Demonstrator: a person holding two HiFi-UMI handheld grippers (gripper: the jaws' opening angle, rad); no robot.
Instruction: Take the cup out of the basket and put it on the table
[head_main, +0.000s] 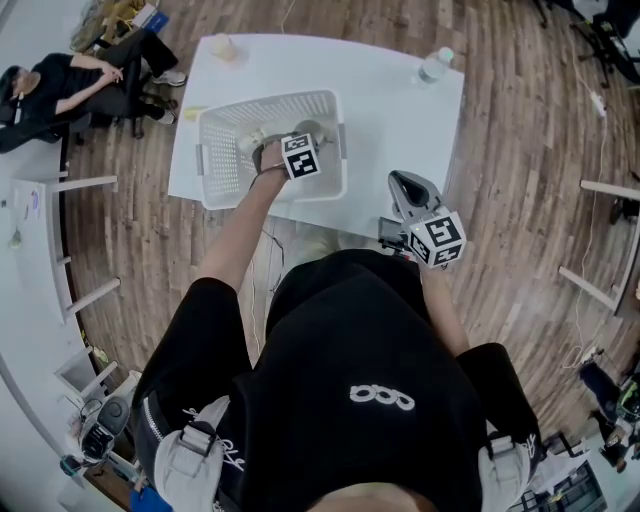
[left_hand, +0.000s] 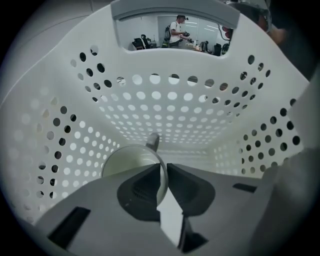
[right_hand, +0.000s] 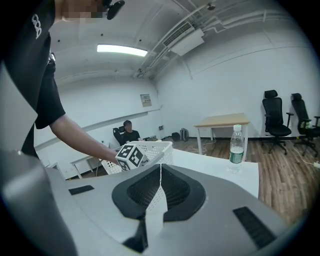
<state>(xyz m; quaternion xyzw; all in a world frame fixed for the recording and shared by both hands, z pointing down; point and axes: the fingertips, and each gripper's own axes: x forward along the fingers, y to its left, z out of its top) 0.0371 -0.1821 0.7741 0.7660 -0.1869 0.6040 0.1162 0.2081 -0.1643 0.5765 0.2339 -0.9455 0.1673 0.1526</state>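
The white perforated basket (head_main: 225, 160) stands on the white table (head_main: 390, 110). My left gripper (head_main: 292, 145) reaches down inside it. In the left gripper view a pale cup (left_hand: 125, 162) lies tilted on the basket floor (left_hand: 185, 150), its handle (left_hand: 152, 141) pointing away. My left gripper (left_hand: 164, 175) is shut on the cup's thin rim wall. My right gripper (head_main: 403, 183) hovers off the table's near edge, right of the basket. Seen in its own view, the right gripper (right_hand: 160, 167) is shut with nothing between its jaws.
A clear water bottle (head_main: 435, 65) stands at the table's far right corner, also the bottle (right_hand: 236, 145) in the right gripper view. A small pale object (head_main: 222, 46) sits at the far left corner. A person sits in a chair (head_main: 70, 85) beyond the table's left.
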